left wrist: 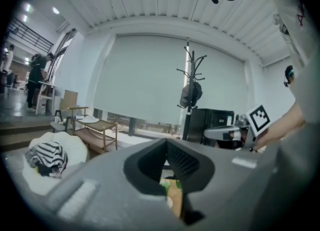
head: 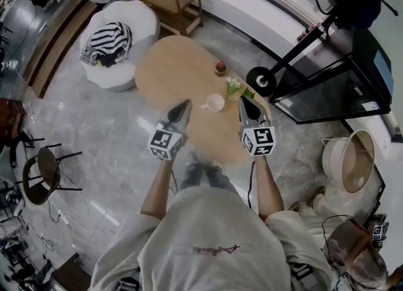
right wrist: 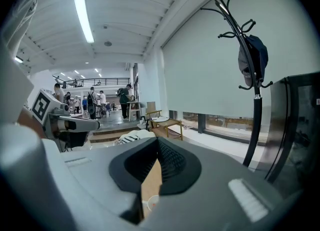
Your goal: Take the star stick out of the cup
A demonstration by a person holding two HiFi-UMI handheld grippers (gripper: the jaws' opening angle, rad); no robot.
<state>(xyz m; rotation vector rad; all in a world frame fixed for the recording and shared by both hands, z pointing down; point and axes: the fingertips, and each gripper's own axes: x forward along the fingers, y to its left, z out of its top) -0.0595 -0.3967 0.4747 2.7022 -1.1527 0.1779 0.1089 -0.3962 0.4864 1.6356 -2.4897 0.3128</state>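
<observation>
While the left tool (head: 186, 103) and the right tool (head: 244, 101) hover over the oval wooden bench (head: 167, 72), jaws pressed together and holding nothing, the step in hand seems to be the approach. The white cup (head: 215, 102) stands between their tips. The star stick is too small to tell; it may be the green-yellow thing (head: 234, 87) just ahead of the right tool. Next, one tool must open and descend. Pale marble floor (head: 94, 132) surrounds the bench.

Left gripper (left wrist: 167, 147) grey jaws closed together, empty; tan wooden tabletop (left wrist: 174, 197) sliver shows below. Black metal coat stand (left wrist: 189, 90) behind; white round pouf (left wrist: 22, 175) with black-and-white striped cloth (left wrist: 47, 157) at left.
</observation>
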